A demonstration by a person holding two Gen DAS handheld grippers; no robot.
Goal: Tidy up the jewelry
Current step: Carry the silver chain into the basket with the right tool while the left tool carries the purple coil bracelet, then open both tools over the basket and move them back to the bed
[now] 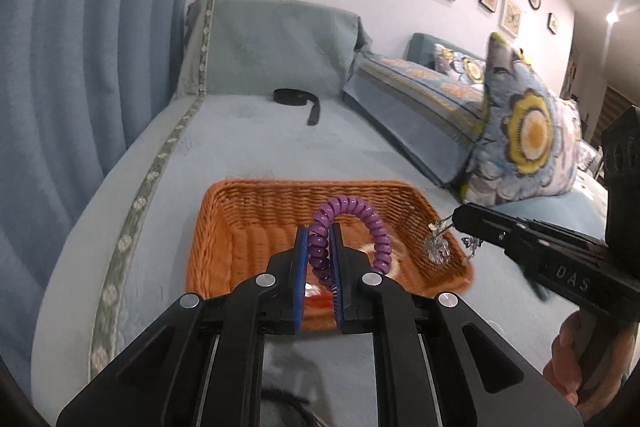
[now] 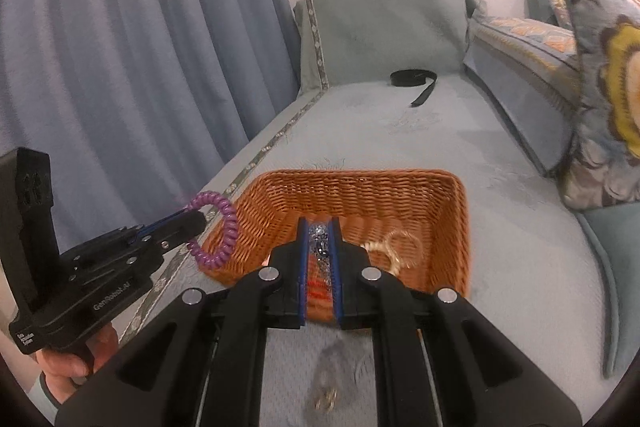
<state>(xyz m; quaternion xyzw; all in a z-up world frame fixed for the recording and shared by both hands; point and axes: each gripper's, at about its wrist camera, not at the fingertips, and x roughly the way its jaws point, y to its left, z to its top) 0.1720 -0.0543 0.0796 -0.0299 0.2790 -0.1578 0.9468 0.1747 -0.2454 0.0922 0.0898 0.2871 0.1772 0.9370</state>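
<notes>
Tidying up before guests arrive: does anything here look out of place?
Yes. A black strap lies loose at the far end of the sofa, well away from the basket. A small metal trinket also lies on the sofa near the camera, outside the basket.

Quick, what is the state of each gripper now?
Left gripper: closed on the purple coil bracelet.
Right gripper: closed on a sparkly silver piece.

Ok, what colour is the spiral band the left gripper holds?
Purple; the coil bracelet shows best in the left wrist view, pinched by the left gripper.
</notes>
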